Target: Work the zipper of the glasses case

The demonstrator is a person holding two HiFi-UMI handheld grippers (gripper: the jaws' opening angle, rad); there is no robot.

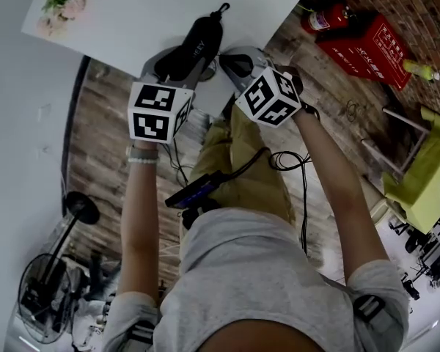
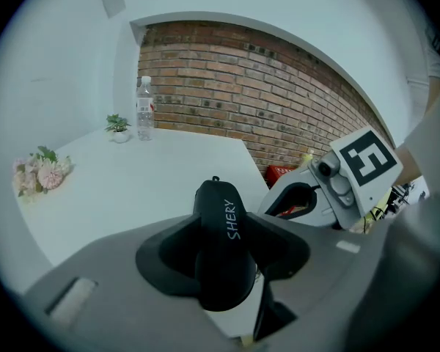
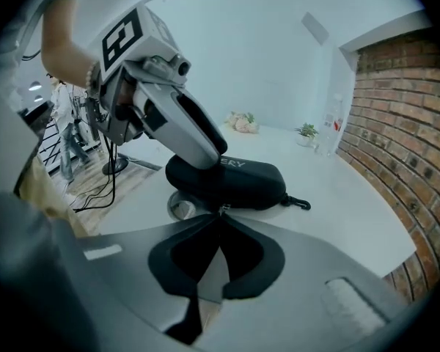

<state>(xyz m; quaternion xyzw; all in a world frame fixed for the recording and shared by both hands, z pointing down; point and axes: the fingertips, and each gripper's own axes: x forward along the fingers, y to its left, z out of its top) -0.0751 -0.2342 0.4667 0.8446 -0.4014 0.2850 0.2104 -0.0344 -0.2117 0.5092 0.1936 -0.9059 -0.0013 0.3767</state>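
Observation:
A black zip glasses case (image 1: 194, 44) with white lettering lies near the front edge of the white table (image 1: 132, 28). My left gripper (image 1: 180, 63) is shut on the case; in the left gripper view the case (image 2: 221, 259) sits clamped between both black pads. My right gripper (image 1: 233, 66) comes in from the right side. In the right gripper view its jaws meet at the small metal zipper pull (image 3: 221, 209) on the near edge of the case (image 3: 242, 176), with my right gripper (image 3: 220, 214) shut on it. A clip (image 3: 299, 203) sticks out of the case's far end.
Pink flowers (image 1: 62, 6), a small potted plant (image 2: 118, 126) and a water bottle (image 2: 145, 108) stand at the table's far side. On the floor are a red box (image 1: 368, 46), a fire extinguisher (image 1: 324, 17), a green chair (image 1: 424, 174) and a fan (image 1: 40, 292).

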